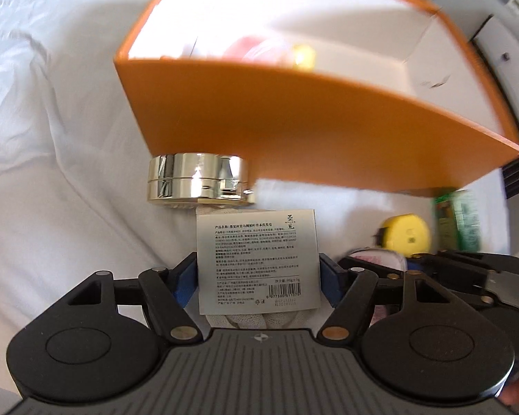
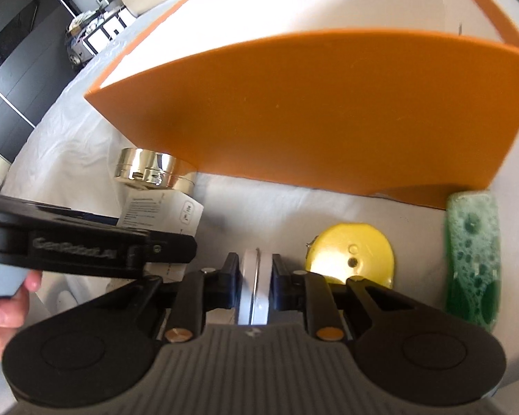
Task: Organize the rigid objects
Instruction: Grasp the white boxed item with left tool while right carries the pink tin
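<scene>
An open orange box point(image 1: 294, 117) with a white interior is seen across the upper half of both wrist views, standing on a white cloth-covered surface point(image 1: 52, 121); blurred pink and yellow contents are visible inside it in the left wrist view, but they cannot be identified. The left gripper point(image 1: 258, 273) is positioned at lower centre of its frame, and a white-wrapped package bearing a printed label point(image 1: 257, 259) is found between its blue pads point(image 1: 330, 278). The pads appear to bear on the label's edges, so the jaws are recorded as closed on the package at a wide setting. A round gold tin point(image 1: 199, 181) is noted just beyond the package, against the foot of the box's near wall. The right gripper point(image 2: 255, 285) is seen at lower centre of its own frame, its jaws closed narrowly on a thin white disc-shaped tin point(image 2: 254, 287) held on edge. A yellow round tape measure point(image 2: 351, 254) is observed just right of that gripper, and a green sponge-like bar in wrapping point(image 2: 472, 263) lies at the right edge, close to the box's corner. In the right wrist view the left gripper's black body enters from the left, with a person's fingers point(image 2: 3, 311) on its handle at lower left.
</scene>
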A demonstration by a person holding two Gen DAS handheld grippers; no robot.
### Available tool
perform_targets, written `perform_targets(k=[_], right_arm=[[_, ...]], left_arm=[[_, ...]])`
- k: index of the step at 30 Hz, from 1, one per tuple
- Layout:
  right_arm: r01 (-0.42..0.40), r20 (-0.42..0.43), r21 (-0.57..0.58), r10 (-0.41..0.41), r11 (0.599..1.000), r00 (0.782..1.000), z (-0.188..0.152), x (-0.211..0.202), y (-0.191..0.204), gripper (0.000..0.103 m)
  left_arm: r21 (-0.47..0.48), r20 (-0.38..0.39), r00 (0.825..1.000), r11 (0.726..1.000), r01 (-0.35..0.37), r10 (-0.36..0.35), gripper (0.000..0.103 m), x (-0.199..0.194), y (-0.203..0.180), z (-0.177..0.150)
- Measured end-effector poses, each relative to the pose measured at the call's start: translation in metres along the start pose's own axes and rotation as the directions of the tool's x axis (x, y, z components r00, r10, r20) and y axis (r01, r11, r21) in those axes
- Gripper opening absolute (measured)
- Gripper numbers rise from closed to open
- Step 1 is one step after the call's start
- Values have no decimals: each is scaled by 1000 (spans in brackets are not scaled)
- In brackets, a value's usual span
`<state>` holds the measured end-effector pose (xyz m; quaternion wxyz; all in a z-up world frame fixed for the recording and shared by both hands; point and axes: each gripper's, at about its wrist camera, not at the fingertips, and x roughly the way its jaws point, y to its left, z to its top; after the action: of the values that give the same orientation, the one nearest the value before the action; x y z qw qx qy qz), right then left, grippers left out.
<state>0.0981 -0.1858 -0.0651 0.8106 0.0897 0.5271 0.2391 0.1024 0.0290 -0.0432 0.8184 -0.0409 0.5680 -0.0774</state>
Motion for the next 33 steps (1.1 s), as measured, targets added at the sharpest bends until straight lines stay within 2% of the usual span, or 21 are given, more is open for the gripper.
perform_targets(k=[6, 9, 12, 16, 20, 22, 26, 28, 31, 33], right_arm=[[23, 76, 3, -23, 1000, 997, -4, -36, -1, 17], [44, 116, 11, -45, 999, 992, -2, -61, -6, 17], [52, 171, 29, -56, 998, 984, 6, -87, -11, 17], [68, 264, 28, -74, 997, 962, 27, -123, -12, 17], [98, 347, 17, -98, 995, 933, 51, -147, -11, 17], [117, 367, 17, -115, 993, 923, 63, -153, -11, 17], [171, 373, 35, -172, 985, 912, 76, -151, -14, 17], [212, 366, 32, -209, 977, 907, 78, -146, -18, 17], [247, 325, 22, -241, 969, 914, 79, -133, -26, 17], [257, 292, 33, -256, 966, 922, 81, -119, -34, 17]], left_arm=[[-32, 99, 991, 995, 94, -90, 80, -32, 0, -6], [-28, 146, 983, 992, 119, -114, 80, -48, -8, 4], [0, 214, 966, 989, 145, -142, 80, -73, -16, 16], [52, 319, 923, 977, 208, -213, 80, -110, -28, 45], [101, 461, 871, 985, 141, -172, 80, -139, -43, 85], [120, 502, 848, 985, 124, -168, 81, -138, -48, 101], [92, 467, 872, 989, 119, -148, 81, -94, -54, 119], [80, 413, 898, 988, 131, -152, 80, -69, -48, 120], [59, 302, 936, 984, 169, -179, 80, -33, -39, 118], [52, 226, 959, 985, 164, -171, 80, -16, -33, 116]])
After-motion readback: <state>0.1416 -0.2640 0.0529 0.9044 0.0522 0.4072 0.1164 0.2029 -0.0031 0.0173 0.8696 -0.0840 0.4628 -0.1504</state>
